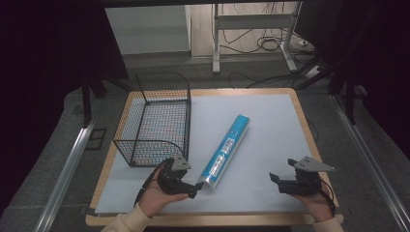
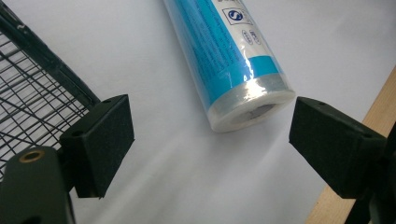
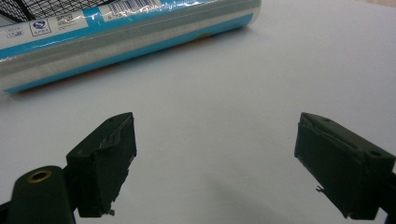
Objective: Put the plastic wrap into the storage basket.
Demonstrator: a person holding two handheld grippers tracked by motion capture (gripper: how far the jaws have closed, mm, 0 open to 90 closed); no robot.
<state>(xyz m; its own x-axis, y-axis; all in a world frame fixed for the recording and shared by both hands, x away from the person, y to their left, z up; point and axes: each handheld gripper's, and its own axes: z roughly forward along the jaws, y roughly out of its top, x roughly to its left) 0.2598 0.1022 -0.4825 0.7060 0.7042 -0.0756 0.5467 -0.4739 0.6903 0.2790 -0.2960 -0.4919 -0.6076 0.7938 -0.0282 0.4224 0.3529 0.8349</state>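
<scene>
A pale mat [image 1: 261, 145] covered the wooden counter [image 1: 108, 170]; grey floor [image 1: 48, 145] and cables lay behind. Both grippers, left [image 1: 193, 187] and right [image 1: 274, 182], had fingers wide, holding nothing.

Your left gripper [image 1: 192, 185] sits right at the near end of the blue roll [image 1: 226, 150], jaws pointing at it. The wire basket [image 1: 155, 118] stands just beyond those jaws. Your right gripper [image 1: 276, 181] rests apart, jaws aimed toward the roll.

Blue wrapped roll [image 1: 225, 151], lying diagonally on mat, beside basket
</scene>
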